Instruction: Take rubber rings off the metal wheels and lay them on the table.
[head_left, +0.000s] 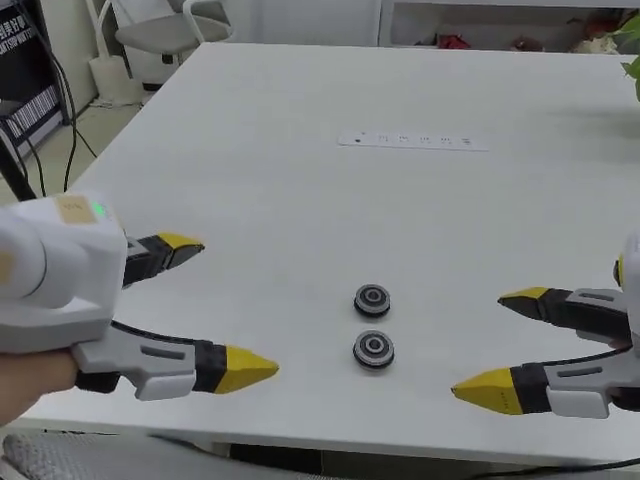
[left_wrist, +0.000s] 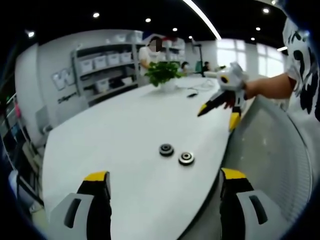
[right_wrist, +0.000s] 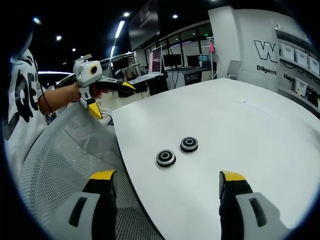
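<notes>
2 metal wheels are counted on the white table (head_left: 300, 160): a far wheel (head_left: 372, 300) and a near wheel (head_left: 373, 349). They lie flat, just beside each other but not touching, close to the front edge. A dark rubber ring (head_left: 357, 350) is seen round the rim of each wheel, 2 in all, both mounted.

2 grippers are counted. The left gripper (head_left: 220, 307) is held at the left of the head view and the right gripper (head_left: 490, 345) at the right. Each has 2 yellow-tipped jaws, spread wide, with nothing between them. Both wheels are placed between the 2 grippers, well apart from either. A small green light (head_left: 98, 210) is noted on the left gripper's white body.

Writing:
- 1 pale strip (head_left: 412, 141) is laid on the table well beyond the wheels; its marks are too small to be read.
- 1 barcode label (head_left: 25, 110) is seen at the left edge of the head view; it cannot be read.
- In the right gripper view, wall lettering (right_wrist: 270, 67) is read as a large "W" with "Diligent" beneath; the rest is cut off.
- In the left gripper view, a large "W" (left_wrist: 62, 80) is seen beside shelves (left_wrist: 105, 65) stacked with bins.

1 potted plant (left_wrist: 162, 72) is noted at the table's far end
</notes>
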